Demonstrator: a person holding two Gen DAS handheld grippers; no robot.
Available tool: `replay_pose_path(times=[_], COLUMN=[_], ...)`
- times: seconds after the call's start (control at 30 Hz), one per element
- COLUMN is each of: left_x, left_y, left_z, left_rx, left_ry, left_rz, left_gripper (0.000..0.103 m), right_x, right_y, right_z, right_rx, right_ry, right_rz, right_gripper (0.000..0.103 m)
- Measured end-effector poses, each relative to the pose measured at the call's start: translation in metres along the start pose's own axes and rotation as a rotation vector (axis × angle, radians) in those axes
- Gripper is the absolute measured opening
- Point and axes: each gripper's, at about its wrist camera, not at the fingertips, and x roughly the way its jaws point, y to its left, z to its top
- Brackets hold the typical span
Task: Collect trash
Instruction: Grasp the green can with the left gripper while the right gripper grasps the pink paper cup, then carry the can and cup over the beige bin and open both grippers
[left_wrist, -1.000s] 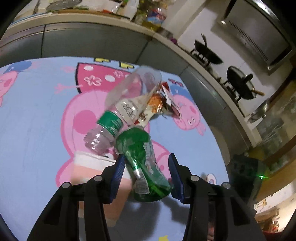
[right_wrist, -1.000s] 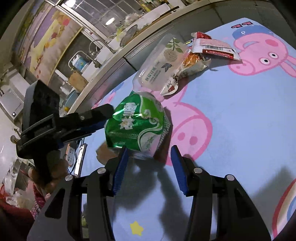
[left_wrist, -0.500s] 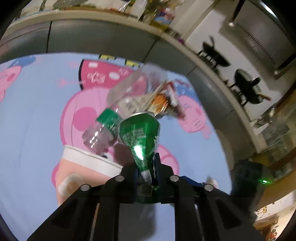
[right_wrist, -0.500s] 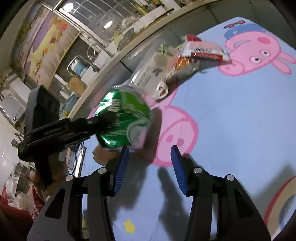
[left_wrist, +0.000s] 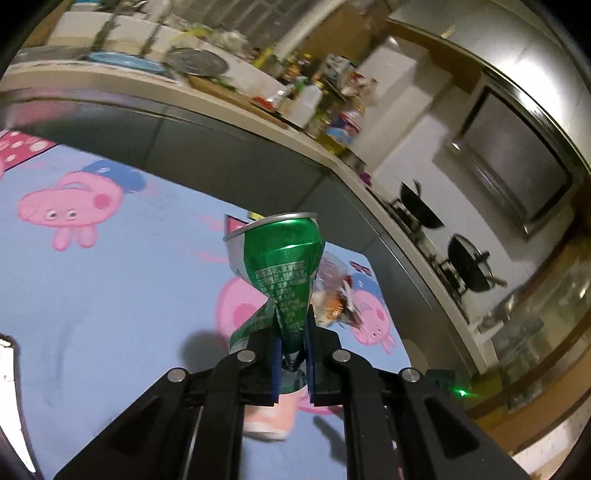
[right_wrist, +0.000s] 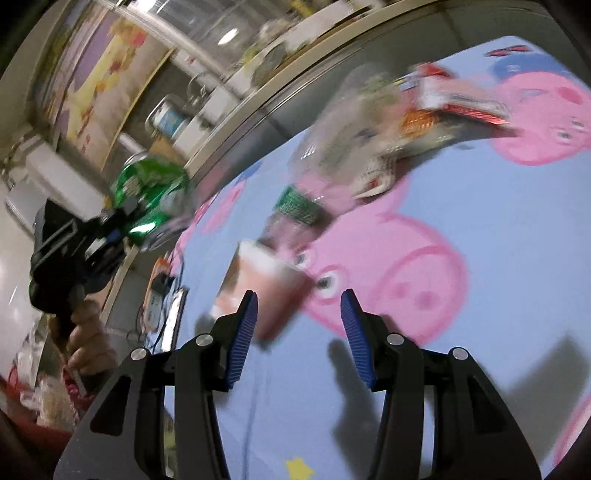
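A crushed green can (left_wrist: 280, 266) is pinched at its lower end between the pads of my left gripper (left_wrist: 293, 328), whose jaws are still closing on it, and it hangs clear above the table. From the right wrist view the same can (right_wrist: 151, 188) shows at the far left, off the table's edge. My right gripper (right_wrist: 299, 306) stands open low over the cloth. A pink paper cup (right_wrist: 266, 280) lies on its side just beyond its left finger. Behind it lie a clear plastic bottle (right_wrist: 332, 147) with a green label and some snack wrappers (right_wrist: 454, 99), all blurred.
The table wears a blue cartoon-pig cloth (left_wrist: 110, 295). A cluttered counter (left_wrist: 258, 96) runs along the far side, with a stove and dark woks (left_wrist: 421, 210) to the right. A person's hand (right_wrist: 88, 343) holds the left gripper's handle. A phone (right_wrist: 173, 317) lies at the table's left edge.
My left gripper has shut on the green can, lifted it off the pile and swung it away to the side. The right gripper has stayed open, shifting slightly toward the paper cup.
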Motion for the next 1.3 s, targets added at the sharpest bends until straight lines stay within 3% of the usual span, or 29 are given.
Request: replay_pose_path(times=[0.13, 0.27, 0.43, 0.57, 0.63, 0.7, 0.87, 1.03, 1.3], left_x=[-0.009, -0.012, -0.014, -0.013, -0.012, -0.014, -0.014, -0.01, 0.03], left_y=[0.026, 0.04, 0.057, 0.063, 0.065, 0.067, 0.063, 0.041, -0.031], left_z=[-0.006, -0.013, -0.027, -0.036, -0.039, -0.04, -0.038, -0.04, -0.054], left_rx=[-0.044, -0.05, -0.073, -0.089, -0.096, -0.1, -0.089, -0.044, 0.096], left_ry=[0.0, 0.018, 0.045, 0.064, 0.068, 0.068, 0.066, 0.083, 0.183], left_rz=[0.012, 0.02, 0.017, 0.019, 0.023, 0.024, 0.026, 0.009, -0.05], left_gripper=[0.01, 0.01, 0.01, 0.01, 0.01, 0.01, 0.01, 0.01, 0.01], right_x=[0.027, 0.029, 0.036, 0.055, 0.063, 0.062, 0.041, 0.006, -0.074], right_y=[0.026, 0.04, 0.041, 0.036, 0.039, 0.045, 0.048, 0.038, -0.012], right_z=[0.005, 0.012, 0.04, 0.058, 0.052, 0.039, 0.004, -0.012, -0.002], right_rx=[-0.025, -0.08, -0.155, -0.171, -0.186, -0.22, -0.221, -0.14, 0.013], right_ry=[0.055, 0.031, 0.023, 0.085, 0.138, 0.173, 0.173, 0.097, -0.166], right_rz=[0.029, -0.01, -0.066, -0.024, -0.003, 0.003, 0.037, 0.062, 0.012], right_gripper=[0.047, 0.047, 0.047, 0.047, 0.036, 0.017, 0.006, 0.003, 0.003])
